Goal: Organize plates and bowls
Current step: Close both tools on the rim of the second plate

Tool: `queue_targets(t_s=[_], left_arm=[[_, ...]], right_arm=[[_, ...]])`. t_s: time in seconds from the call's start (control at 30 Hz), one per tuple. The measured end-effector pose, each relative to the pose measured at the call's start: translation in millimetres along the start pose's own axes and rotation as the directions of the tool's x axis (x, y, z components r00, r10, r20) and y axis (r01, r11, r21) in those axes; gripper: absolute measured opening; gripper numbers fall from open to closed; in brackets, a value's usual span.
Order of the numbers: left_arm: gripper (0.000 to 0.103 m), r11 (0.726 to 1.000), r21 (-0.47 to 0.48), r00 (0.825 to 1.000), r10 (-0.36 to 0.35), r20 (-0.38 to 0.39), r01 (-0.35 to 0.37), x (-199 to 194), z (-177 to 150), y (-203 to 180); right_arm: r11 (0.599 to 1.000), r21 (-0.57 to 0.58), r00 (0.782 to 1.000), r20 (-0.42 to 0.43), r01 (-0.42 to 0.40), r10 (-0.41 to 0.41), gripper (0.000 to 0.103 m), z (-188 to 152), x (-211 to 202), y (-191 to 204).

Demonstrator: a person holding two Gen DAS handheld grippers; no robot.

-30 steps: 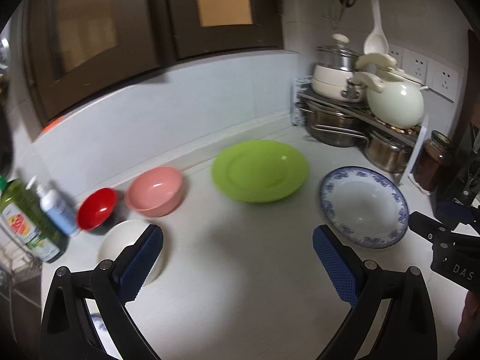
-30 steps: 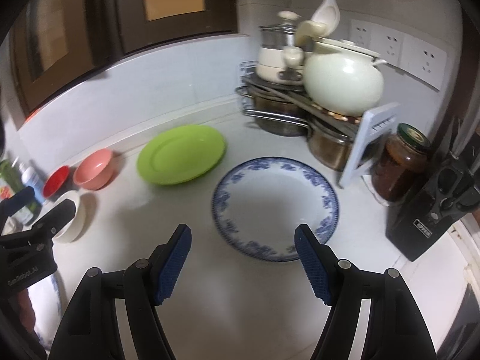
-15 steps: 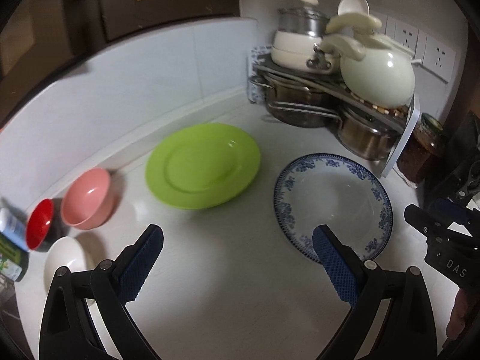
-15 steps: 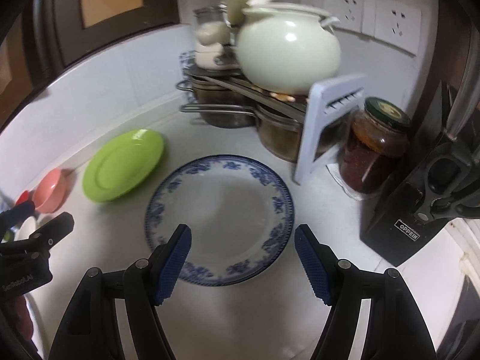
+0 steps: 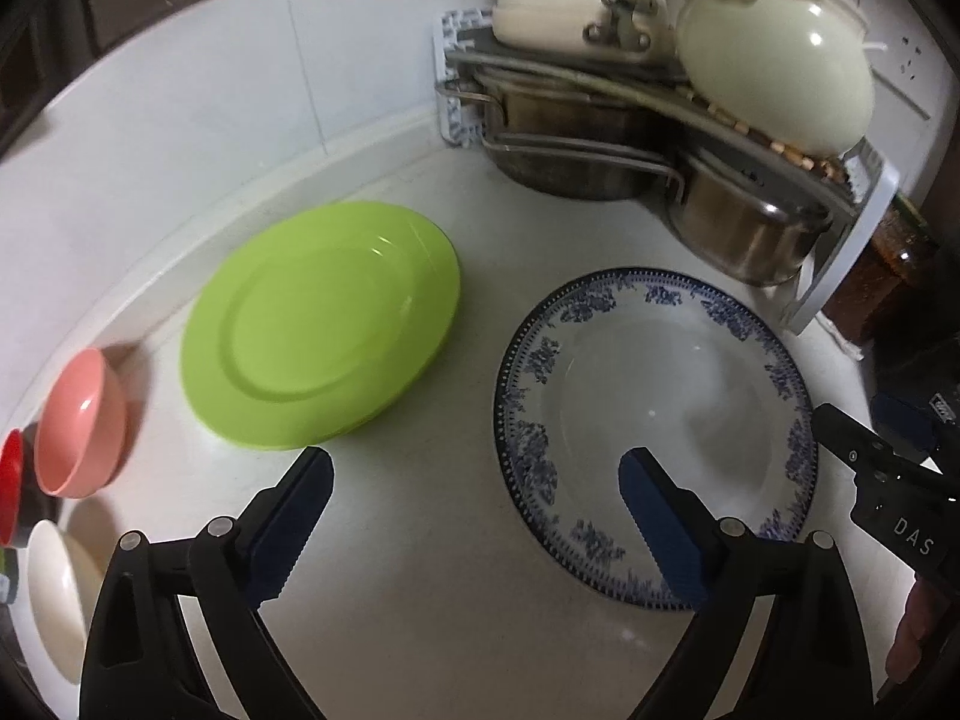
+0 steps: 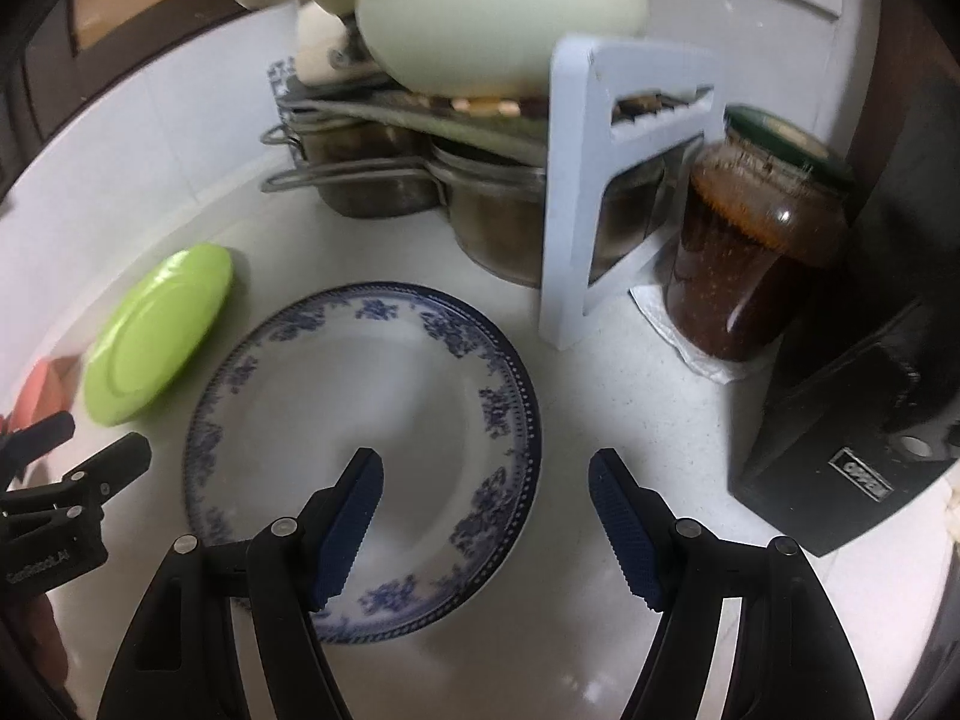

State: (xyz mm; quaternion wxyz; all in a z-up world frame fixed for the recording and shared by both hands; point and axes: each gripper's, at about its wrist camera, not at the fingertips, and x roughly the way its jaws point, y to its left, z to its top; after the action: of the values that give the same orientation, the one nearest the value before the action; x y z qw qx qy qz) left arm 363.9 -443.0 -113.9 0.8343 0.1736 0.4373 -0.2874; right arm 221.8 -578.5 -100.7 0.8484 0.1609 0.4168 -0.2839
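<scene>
A blue-patterned white plate lies on the white counter, with a green plate to its left. Further left sit a pink bowl, a red bowl and a white bowl. My left gripper is open above the counter, its right finger over the patterned plate's left part. My right gripper is open, straddling that plate's right rim with nothing held. Each gripper shows at the edge of the other's view.
A white rack in the back corner holds steel pots and a cream kettle. A brown jar and a black knife block stand at the right, close to the patterned plate.
Both grippers have moved forward and down towards the plates, which now look larger. The bowls have slid to the left edge of the left wrist view. Both stay open.
</scene>
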Motion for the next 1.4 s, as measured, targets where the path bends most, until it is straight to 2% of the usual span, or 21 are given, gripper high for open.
queue_targets(t_s=[0.37,0.5,0.7,1.17,1.3,1.4], left_arm=[[0.088,0.999,0.016,0.997,-0.044,-0.066,0.046,48.5,12.9,-17.4],[0.081,0.999,0.022,0.996,-0.039,-0.08,0.041,60.0,14.1,-19.0],[0.075,0.998,0.018,0.994,-0.053,-0.097,0.055,69.2,16.0,-20.2],[0.048,0.996,0.008,0.988,-0.088,-0.13,0.09,79.5,23.2,-24.3],[0.043,0.995,0.005,0.986,-0.098,-0.132,0.099,79.8,24.6,-27.0],[0.04,0.995,0.002,0.987,-0.095,-0.13,0.096,79.8,24.7,-24.9]], right_arm=[[1.0,0.028,0.999,-0.047,0.007,-0.006,0.072,6.2,39.5,-13.3],[0.999,0.031,0.998,-0.063,0.009,-0.007,0.071,7.0,49.7,-15.6],[1.0,0.029,0.997,-0.078,0.005,-0.003,0.065,8.9,59.8,-15.8],[1.0,0.016,0.995,-0.102,0.004,-0.003,0.053,11.7,67.0,-12.8],[1.0,0.013,0.994,-0.107,-0.008,0.009,0.046,14.5,68.3,-12.7],[1.0,0.0,0.993,-0.114,-0.026,0.026,0.037,16.0,68.7,-9.8]])
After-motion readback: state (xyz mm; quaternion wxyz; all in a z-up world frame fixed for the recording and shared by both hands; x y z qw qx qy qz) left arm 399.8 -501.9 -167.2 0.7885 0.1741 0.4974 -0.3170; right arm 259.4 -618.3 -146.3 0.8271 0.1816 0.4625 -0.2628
